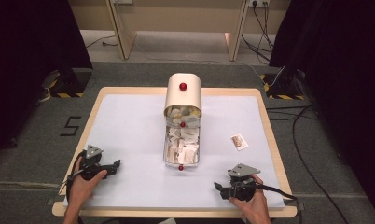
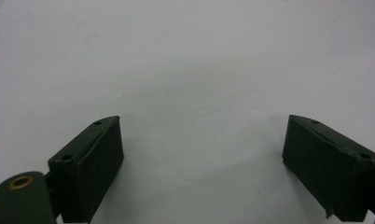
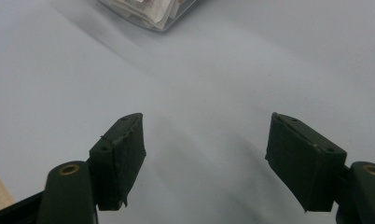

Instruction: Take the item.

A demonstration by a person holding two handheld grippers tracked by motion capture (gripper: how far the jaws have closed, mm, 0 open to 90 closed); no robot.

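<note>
A beige rounded box (image 1: 183,94) with red knobs stands mid-table. Its clear drawer (image 1: 181,144) is pulled out toward me and holds several paper sachets. One loose sachet (image 1: 239,142) lies on the white mat to the drawer's right. My left gripper (image 1: 114,166) rests at the front left, open, its jaws wide apart over bare mat (image 2: 199,93). At the front right my right gripper (image 1: 218,187) is also open with nothing between its fingers (image 3: 120,154). A corner of the drawer (image 3: 148,11) shows at the top of the right gripper view.
The white mat (image 1: 129,130) covers a wooden table with a raised rim (image 1: 269,130). Cables (image 1: 307,154) run over the floor on the right. Wooden furniture legs (image 1: 122,32) stand beyond the table.
</note>
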